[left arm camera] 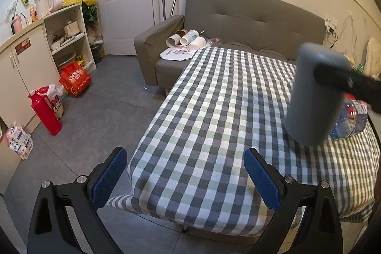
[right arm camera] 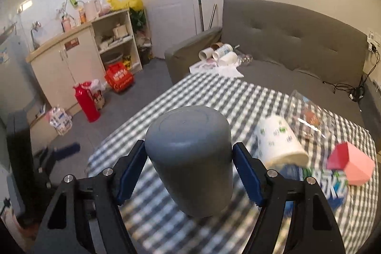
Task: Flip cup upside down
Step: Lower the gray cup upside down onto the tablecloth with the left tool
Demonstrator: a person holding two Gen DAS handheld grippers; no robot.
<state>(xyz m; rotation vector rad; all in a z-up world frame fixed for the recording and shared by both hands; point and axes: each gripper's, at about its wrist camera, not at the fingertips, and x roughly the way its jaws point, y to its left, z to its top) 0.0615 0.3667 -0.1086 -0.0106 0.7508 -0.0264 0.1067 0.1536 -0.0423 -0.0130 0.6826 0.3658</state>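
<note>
Cup [right arm camera: 190,158] first: grey, tall, base up and closed end toward the lens, clamped between the blue pads [right arm camera: 129,173] of the right gripper [right arm camera: 190,173], one pad on each flank, and it looks inverted already. From the left wrist view the cup's mouth points down, tilted a little, close over the checked tablecloth [left arm camera: 214,111]; whether the rim touches the cloth I cannot tell, because that edge is blurred. My read: the turn is all but done and the step in hand is the set-down.

To do it well, square the cup so the rim meets the cloth all round, lower it straight, and only then ease the pads apart. Letting go while it leans risks a topple, since it is tall for its width.

Left gripper [left arm camera: 185,180] is at the table's near corner, well clear of the cup, fingers spread wide and holding nothing. It has no job right now and is best kept there.

Just beyond the cup on its right lies a paper towel roll [right arm camera: 281,142] on its side, with a blue printed pack [right arm camera: 328,185] beneath it and a pink and red box [right arm camera: 350,163] further right. Land the cup on the open cloth to the left of that clutter. Behind the roll sits a clear plastic bag [right arm camera: 307,111]. Past the table's far end, beyond the cup, a grey sofa [right arm camera: 285,39] carries several paper cups [right arm camera: 221,54] lying on their sides.
</note>
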